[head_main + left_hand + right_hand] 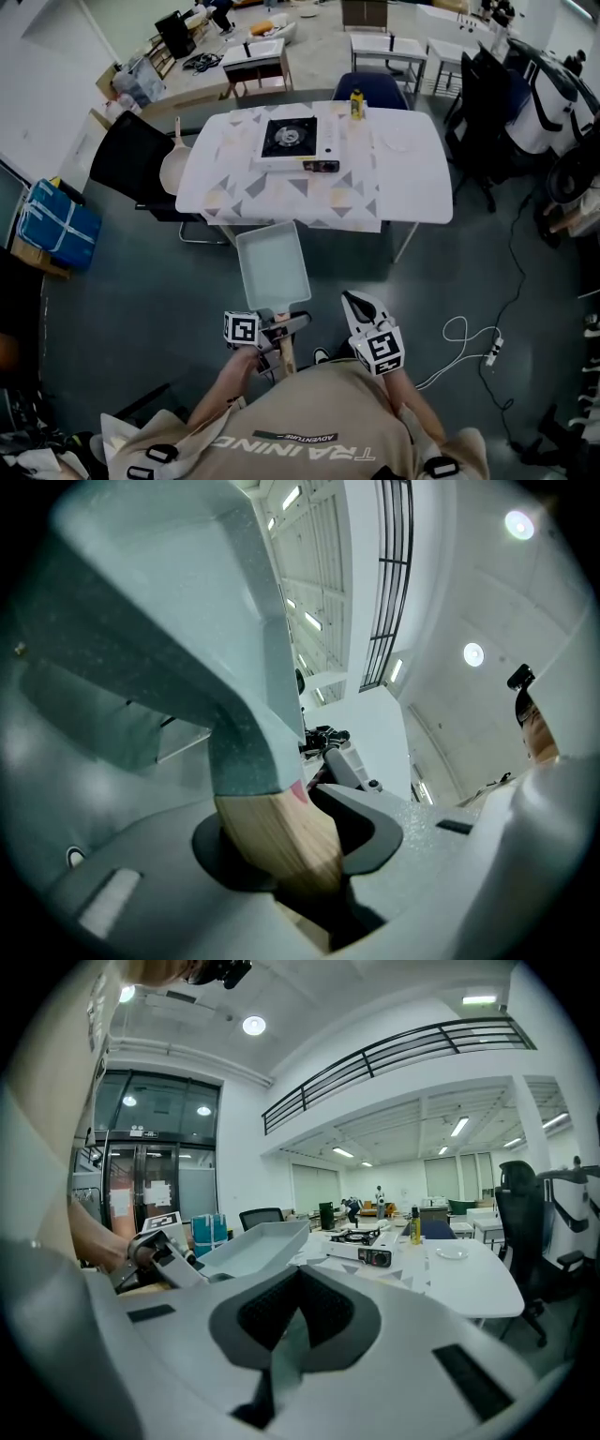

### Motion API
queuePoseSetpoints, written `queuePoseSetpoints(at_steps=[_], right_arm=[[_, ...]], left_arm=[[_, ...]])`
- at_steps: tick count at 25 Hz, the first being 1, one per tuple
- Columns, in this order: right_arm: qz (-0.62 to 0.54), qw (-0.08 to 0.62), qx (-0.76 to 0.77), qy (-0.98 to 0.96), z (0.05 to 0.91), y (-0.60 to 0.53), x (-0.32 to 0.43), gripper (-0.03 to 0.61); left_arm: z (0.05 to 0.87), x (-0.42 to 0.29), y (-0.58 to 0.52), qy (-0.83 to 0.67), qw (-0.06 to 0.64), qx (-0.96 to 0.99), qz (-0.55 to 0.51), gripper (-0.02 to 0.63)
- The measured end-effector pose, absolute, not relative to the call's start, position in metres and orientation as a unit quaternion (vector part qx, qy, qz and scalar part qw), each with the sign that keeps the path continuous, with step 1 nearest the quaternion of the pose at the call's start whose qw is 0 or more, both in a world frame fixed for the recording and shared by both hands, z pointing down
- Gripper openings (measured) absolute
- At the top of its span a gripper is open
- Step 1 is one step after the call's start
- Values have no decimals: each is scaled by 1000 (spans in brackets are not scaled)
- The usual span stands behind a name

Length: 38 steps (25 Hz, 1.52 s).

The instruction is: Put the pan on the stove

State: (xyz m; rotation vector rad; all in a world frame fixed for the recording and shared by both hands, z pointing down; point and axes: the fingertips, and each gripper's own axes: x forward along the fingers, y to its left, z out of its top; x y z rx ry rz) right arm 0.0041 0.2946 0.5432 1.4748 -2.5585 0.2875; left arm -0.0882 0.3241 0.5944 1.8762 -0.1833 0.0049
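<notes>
Pan (272, 267): a pale, rectangular, straight-walled tray, held in the air in front of the person, short of the table (412, 178) and well apart from the stove (289, 139), which sits on the table's far half. The left gripper (286, 328) is clamped on the wooden handle (286, 352). In the left gripper view the jaws stand on either side of the wood, close to where it enters the grey socket under the pan body. The right gripper (361, 305) hangs just beside it on the right, jaws drawn together with nothing between them, taking no share of the load. The pan reads as a stiff metal shell, not fragile, and appears empty. It is likely moderate in weight, but all of that weight sits out ahead of the grip, so it will want to droop at the far end and twist about the handle. The wood looks smooth and tapered, so some slip is possible if the clamp loosens. The present hold near the socket seems the best place: it is the shortest lever, and the flat sides of the handle resist rolling. The walls look too thin and slick for a pinch, except as a steadying touch from the free gripper. The stove's black burner plate looks about the size of the pan, so the base should land level and centred. A yellow bottle (356, 103) stands near the stove's far right corner, clear of a straight approach from the near edge.
</notes>
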Motion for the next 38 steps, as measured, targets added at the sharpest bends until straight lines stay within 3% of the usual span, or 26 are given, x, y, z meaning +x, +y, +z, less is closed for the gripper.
queuePoseSetpoints(at_steps=[19,38], right_arm=[[103,75,424,-897,547,162,27,5],[110,114,366,-917,577,74,33,5]], left_arm=[[587,-70,213,-156,569,807,-10,124],[594,-46,147,-149,603,781,-66,124]])
